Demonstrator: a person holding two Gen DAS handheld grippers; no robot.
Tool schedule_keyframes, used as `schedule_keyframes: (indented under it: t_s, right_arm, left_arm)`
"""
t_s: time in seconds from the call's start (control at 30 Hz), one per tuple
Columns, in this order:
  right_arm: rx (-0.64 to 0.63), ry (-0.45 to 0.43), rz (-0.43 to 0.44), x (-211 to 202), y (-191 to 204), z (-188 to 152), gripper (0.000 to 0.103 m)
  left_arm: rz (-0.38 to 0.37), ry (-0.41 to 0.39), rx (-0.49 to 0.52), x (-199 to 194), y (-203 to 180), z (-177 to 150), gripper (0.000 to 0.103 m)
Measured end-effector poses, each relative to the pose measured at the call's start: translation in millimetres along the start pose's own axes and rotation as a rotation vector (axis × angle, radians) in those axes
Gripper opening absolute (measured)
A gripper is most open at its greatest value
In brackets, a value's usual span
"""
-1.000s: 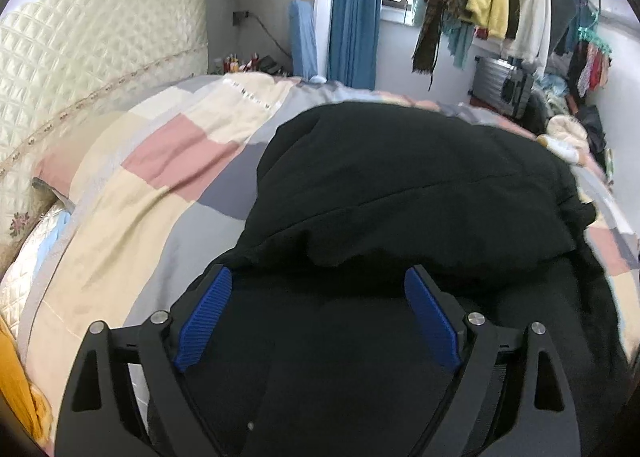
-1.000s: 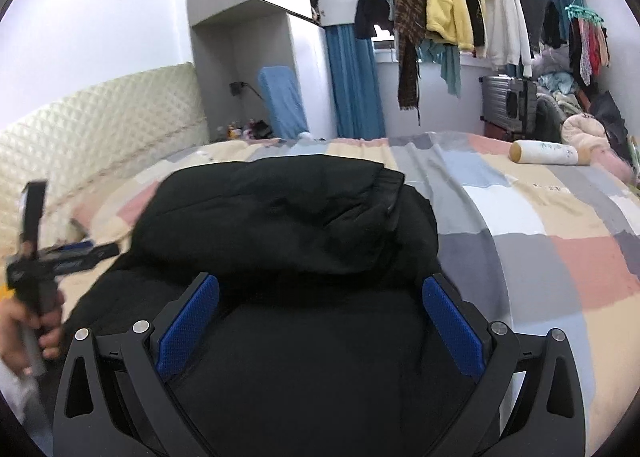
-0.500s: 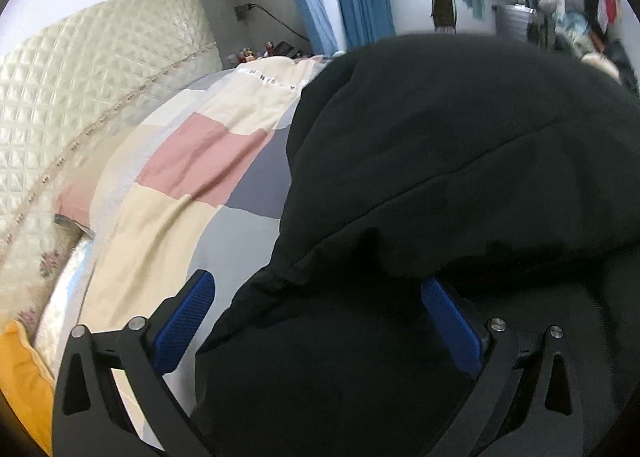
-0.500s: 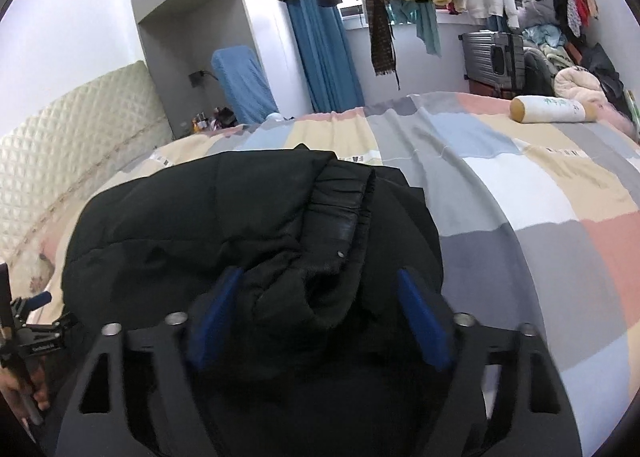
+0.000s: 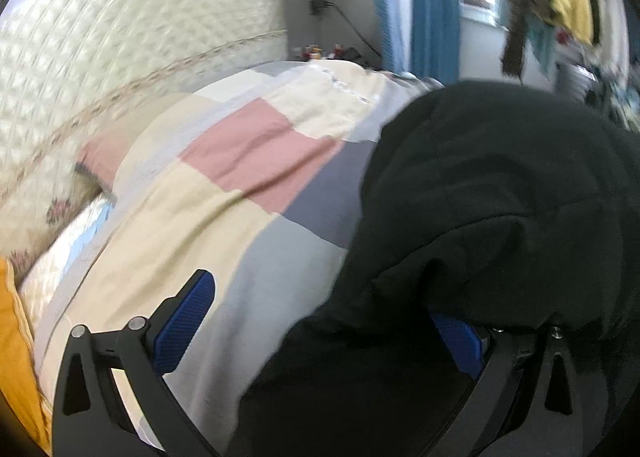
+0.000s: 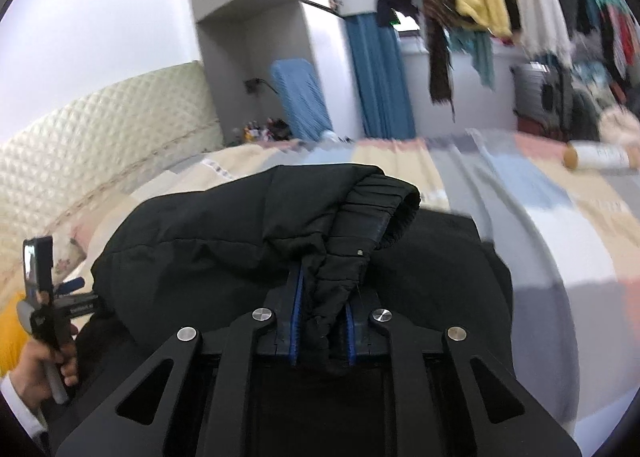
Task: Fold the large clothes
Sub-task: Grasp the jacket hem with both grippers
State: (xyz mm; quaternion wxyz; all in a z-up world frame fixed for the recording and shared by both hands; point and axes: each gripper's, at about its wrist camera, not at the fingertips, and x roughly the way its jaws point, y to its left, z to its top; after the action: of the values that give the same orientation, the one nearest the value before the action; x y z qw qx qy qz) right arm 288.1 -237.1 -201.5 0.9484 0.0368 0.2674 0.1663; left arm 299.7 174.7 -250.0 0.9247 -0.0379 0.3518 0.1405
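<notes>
Left wrist view. We see the left gripper (image 5: pixel 320 321) with its jaws spread wide. The left blue pad (image 5: pixel 184 321) stands clear over the patchwork quilt (image 5: pixel 208 217). The right pad is mostly hidden under a fold of the black jacket (image 5: pixel 500 225). Nothing lies pinched between the two pads, so we judge this gripper to hold nothing. The jacket lies to the right of and ahead of the gripper, heaped on the bed. Its near left edge runs diagonally from the lower centre of the view up toward the headboard (image 5: pixel 120 57). The frame is motion-blurred, so fine detail of the hem cannot be read.

Right wrist view. The right gripper (image 6: pixel 322 321) has its jaws drawn close together, with a bunched strip of black fabric clamped between them. The strip leads up to the elastic cuff (image 6: pixel 380 213) of a sleeve, which sits just ahead of the fingertips on top of the jacket body. The jacket spreads left and right of this gripper. At the far left we see the person's hand (image 6: pixel 40 365) gripping the handle of the other tool, at the jacket's left edge.

We judge the coming move to turn on the sleeve. It already lies in the right gripper, so the right side leads, while the left gripper sits beside the left edge, ready to take hold.
</notes>
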Motion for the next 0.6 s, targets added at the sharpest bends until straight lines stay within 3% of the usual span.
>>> schedule_keyframes:
  t_s: [0.2, 0.33, 0.6]
  right_arm:
    - [-0.084, 0.047, -0.09, 37, 16, 4, 0.014]
    - [-0.01, 0.105, -0.121, 68, -5, -20, 0.014]
    - [0.008, 0.118, -0.132, 74, -11, -30, 0.02]
  left_arm:
    - [-0.058, 0.051, -0.1, 12, 25, 3, 0.103]
    - [-0.09, 0.063, -0.091, 12, 20, 0, 0.103]
    - [-0.117, 0.084, -0.086, 13, 14, -2, 0.103]
